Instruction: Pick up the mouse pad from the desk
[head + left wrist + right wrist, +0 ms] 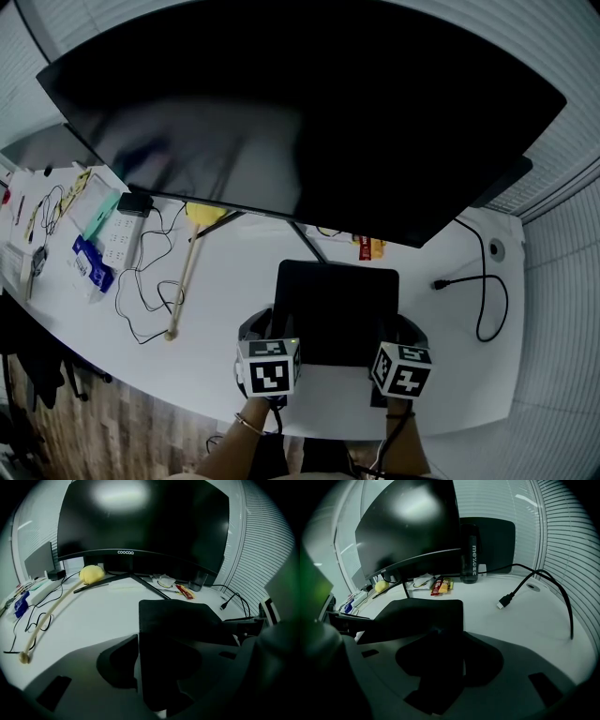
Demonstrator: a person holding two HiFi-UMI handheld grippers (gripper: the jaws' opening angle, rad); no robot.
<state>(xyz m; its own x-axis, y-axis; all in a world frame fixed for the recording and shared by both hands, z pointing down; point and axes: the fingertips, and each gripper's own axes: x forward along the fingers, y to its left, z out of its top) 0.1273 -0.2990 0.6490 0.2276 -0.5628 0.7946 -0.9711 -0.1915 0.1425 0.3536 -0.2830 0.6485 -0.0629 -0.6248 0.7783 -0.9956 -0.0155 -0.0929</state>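
Approach step. Black rectangular mouse pad (336, 309) lies flat on white desk (234, 277). Left gripper (262, 330) and right gripper (405, 330) straddle its near corners, jaws wide, unclenched. Next, probably: clamp both, lift evenly.

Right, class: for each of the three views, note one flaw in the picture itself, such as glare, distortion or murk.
Head view: fisheye bends the desk edge, and the monitor is near-featureless black. Left gripper view: a white glare patch on the monitor's top, with dark vignetted corners. Right gripper view: glare on the monitor too, and the pad melts into the dark foreground.
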